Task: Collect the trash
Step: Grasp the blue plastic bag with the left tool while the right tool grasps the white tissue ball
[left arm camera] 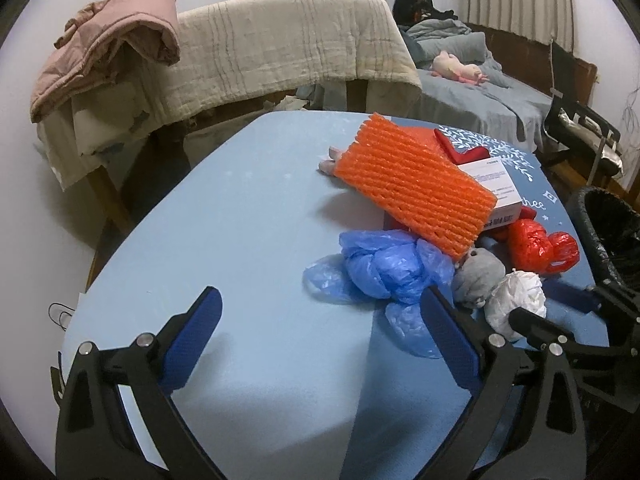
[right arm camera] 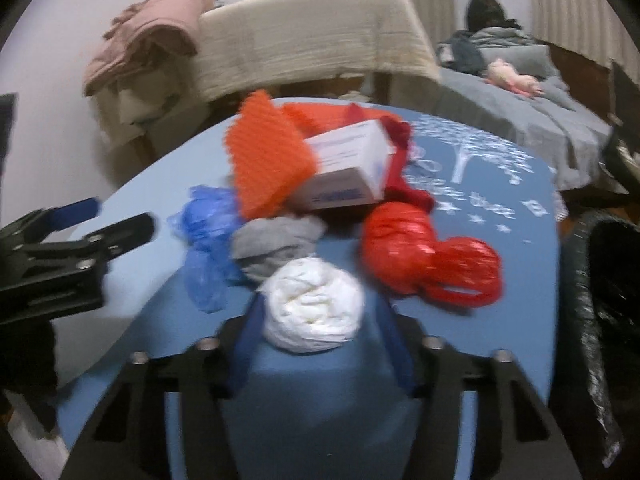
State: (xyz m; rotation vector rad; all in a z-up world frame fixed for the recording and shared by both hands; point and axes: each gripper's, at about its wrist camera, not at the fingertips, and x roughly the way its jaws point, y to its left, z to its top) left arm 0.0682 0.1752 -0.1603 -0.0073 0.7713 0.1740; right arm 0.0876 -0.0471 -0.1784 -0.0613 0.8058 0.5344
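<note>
On the blue table (right arm camera: pixel 520 200), right fingers (right arm camera: pixel 390 332) flank a crumpled white wad (right arm camera: pixel 314 312); left fingers (left arm camera: pixel 200 320) splayed.

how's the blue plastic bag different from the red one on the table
The blue plastic bag is pale and see-through, while the red plastic bag is glossy and solid-coloured. The blue plastic bag lies at the left of the pile beside the left gripper; the red plastic bag lies at the right, nearer the black-lined bin. A handle loop shows on the red plastic bag, none plainly on the blue. Both are crumpled and rest on the blue table.
</note>
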